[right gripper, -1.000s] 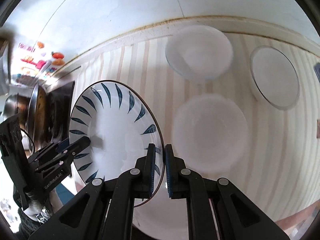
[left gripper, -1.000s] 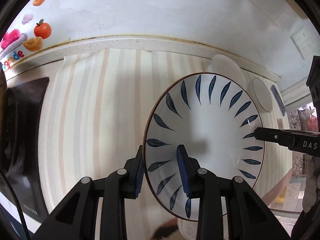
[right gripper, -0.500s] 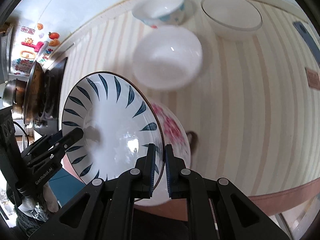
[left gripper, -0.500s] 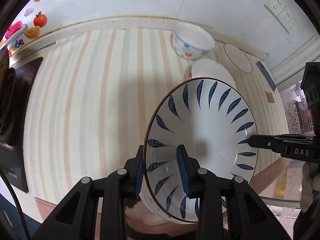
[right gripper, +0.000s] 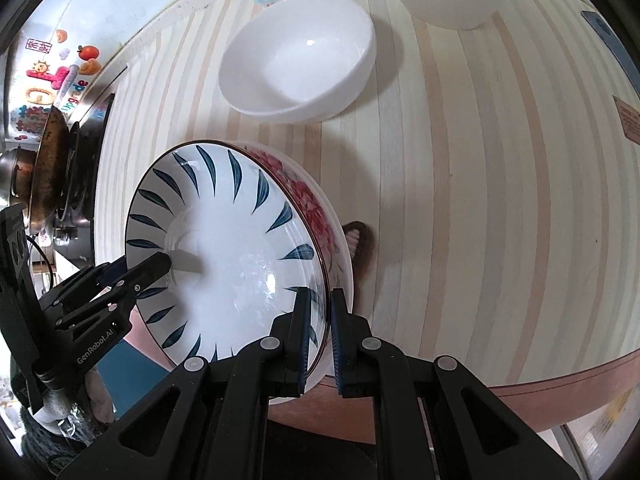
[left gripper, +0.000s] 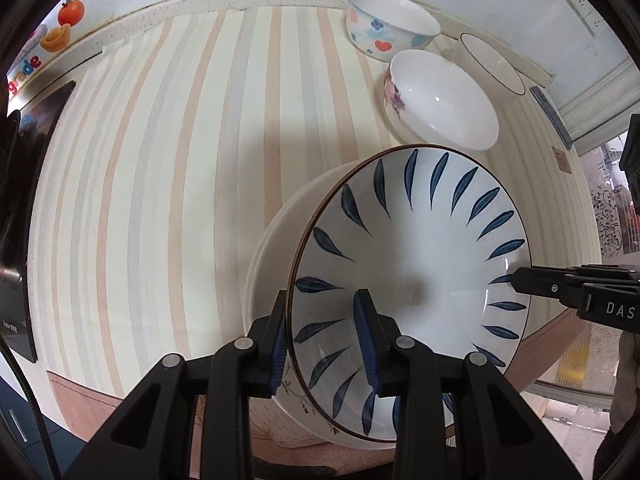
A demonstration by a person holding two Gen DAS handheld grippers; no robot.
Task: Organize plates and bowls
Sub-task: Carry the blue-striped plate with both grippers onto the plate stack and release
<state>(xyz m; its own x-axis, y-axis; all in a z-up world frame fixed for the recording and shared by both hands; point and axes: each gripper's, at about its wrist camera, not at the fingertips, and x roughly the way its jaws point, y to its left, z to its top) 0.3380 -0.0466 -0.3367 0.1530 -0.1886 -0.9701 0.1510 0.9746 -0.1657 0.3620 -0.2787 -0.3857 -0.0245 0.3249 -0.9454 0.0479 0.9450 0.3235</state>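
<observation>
I hold a wide white ceramic plate with dark blue leaf strokes around its rim between both tools, one on each side of it. My left gripper is clamped on the near left edge, one blue-padded finger outside the rim and the other inside the well; my right gripper pinches the opposite edge, its jaws narrow with only the rim between them. The plate sits tilted over a white bowl with a red flower pattern on its outer wall, which rests near the front edge of the countertop with pale cream, peach and grey stripes; I cannot tell whether the two touch all round. Farther back on the countertop stand three more bowls close together: a plain white bowl with a purple floral motif on its side, a white bowl printed with hearts and flowers by the wall, and a white bowl with a thin dark rim to its right. A dark pan sits on the stove at the far left.
</observation>
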